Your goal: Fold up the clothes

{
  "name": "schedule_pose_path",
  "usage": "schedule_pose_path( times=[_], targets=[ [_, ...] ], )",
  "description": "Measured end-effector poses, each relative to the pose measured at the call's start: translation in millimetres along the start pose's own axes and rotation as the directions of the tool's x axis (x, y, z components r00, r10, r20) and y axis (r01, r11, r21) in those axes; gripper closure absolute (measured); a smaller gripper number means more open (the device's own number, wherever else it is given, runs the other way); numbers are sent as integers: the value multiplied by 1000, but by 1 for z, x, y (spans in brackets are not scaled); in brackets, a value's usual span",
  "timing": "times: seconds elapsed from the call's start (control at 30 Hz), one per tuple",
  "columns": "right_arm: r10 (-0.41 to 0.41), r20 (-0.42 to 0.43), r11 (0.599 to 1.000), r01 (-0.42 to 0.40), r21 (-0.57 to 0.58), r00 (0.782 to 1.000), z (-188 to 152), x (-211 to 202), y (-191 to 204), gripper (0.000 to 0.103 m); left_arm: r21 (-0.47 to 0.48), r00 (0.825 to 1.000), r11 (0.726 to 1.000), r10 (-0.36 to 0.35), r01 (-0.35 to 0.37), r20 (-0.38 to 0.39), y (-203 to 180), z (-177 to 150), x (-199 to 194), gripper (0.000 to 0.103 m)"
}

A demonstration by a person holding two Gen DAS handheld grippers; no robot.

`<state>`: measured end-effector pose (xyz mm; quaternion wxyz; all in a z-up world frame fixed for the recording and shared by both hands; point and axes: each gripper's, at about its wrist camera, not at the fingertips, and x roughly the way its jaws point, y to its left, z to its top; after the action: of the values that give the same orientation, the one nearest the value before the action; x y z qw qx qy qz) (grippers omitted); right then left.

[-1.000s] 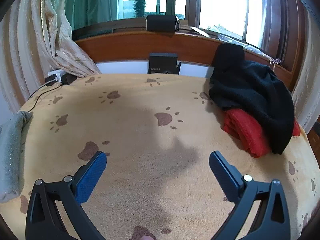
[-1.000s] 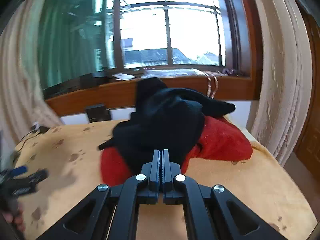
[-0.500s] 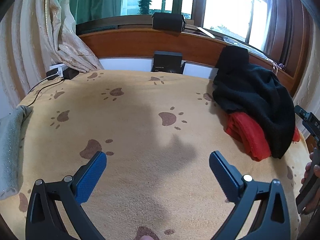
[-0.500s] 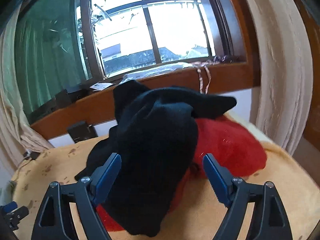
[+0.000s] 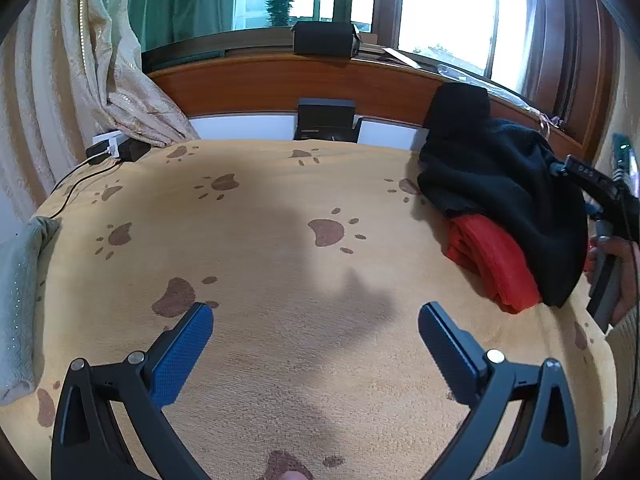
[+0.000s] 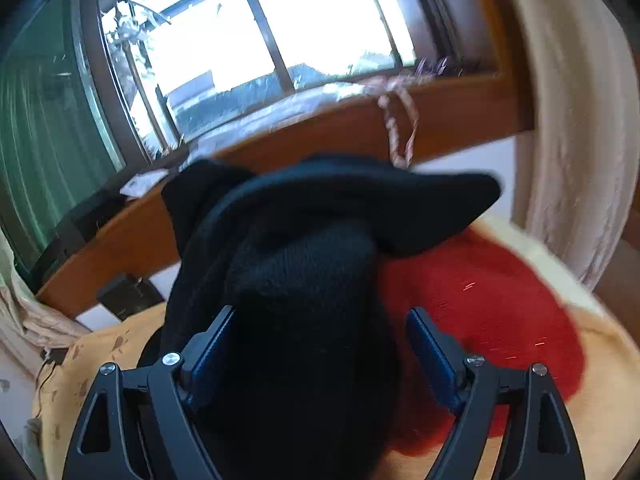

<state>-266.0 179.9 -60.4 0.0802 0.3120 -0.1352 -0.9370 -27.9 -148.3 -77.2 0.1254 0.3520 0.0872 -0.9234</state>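
A black knit garment [image 5: 504, 184] lies heaped over a red garment [image 5: 496, 260] at the right side of the tan paw-print blanket [image 5: 280, 240]. My left gripper [image 5: 316, 324] is open and empty, low over the blanket's near middle. My right gripper [image 6: 320, 332] is open, its fingers on either side of the black garment [image 6: 312, 280], with the red garment [image 6: 488, 312] to its right. The right gripper also shows at the right edge of the left wrist view [image 5: 592, 176].
A wooden headboard ledge [image 5: 280, 80] and windows run along the back, with black boxes [image 5: 326, 122] against it. Curtains [image 5: 80, 80] hang at left. A charger and cable [image 5: 112, 148] lie at the back left. A grey-green cloth [image 5: 20, 300] lies at the blanket's left edge.
My right gripper opened and moved forward until its fingers straddle the black garment. My left gripper stayed open and barely shifted.
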Motion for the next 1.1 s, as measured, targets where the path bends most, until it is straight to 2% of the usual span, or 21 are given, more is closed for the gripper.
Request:
schedule_pose_path(
  times=[0.07, 0.1, 0.23, 0.27, 0.3, 0.33, 0.37, 0.5, 0.6, 0.73, 0.9, 1.03, 1.1],
  targets=[
    [-41, -22, 998, 40, -49, 999, -6, 6, 9, 66, -4, 1000, 1000, -2, 2, -2, 1, 0, 0, 0],
    [-59, -7, 996, 58, -64, 998, -9, 4, 12, 73, -3, 1000, 1000, -2, 2, -3, 1, 0, 0, 0],
    [-10, 41, 997, 13, -74, 999, -16, -18, 19, 79, 0, 1000, 1000, -5, 5, 1, -1, -1, -1, 0],
    [48, 50, 998, -45, -54, 998, -17, -28, 16, 88, 0, 1000, 1000, -5, 5, 3, -1, -1, -2, 0],
    [107, 60, 994, -105, -35, 992, -19, -39, 14, 90, 1, 1000, 1000, -5, 5, 5, -1, -1, -3, 0],
    [186, 71, 982, -184, -31, 980, -20, -53, 16, 90, 0, 1000, 1000, -5, 5, 7, -1, -1, -3, 0],
    [229, 88, 973, -224, -62, 969, -23, -70, 22, 90, -2, 1000, 1000, -4, 4, 9, -1, -1, -3, 0],
    [334, 97, 930, -311, -194, 938, -43, -129, 53, 90, -17, 1000, 1000, 2, -2, 14, 3, 0, -4, 0],
    [430, 69, 889, -409, -204, 900, -65, -163, 64, 90, -37, 1000, 999, 3, -2, 23, 8, 1, -6, 0],
    [515, 39, 832, -489, -262, 856, -103, -219, 76, 90, -70, 999, 998, 7, -4, 43, 16, 4, -11, 0],
    [567, -112, 741, -565, -362, 816, -162, -266, 92, 90, -111, 998, 994, 15, -9, 59, 27, 8, -17, 0],
    [551, -281, 704, -619, -349, 786, -208, -277, 95, 89, -136, 997, 991, 18, -7, 79, 33, 10, -22, 0],
    [517, -323, 702, -609, -370, 793, -223, -277, 95, 88, -139, 996, 990, 18, -5, 93, 34, 11, -24, 0]
  ],
)
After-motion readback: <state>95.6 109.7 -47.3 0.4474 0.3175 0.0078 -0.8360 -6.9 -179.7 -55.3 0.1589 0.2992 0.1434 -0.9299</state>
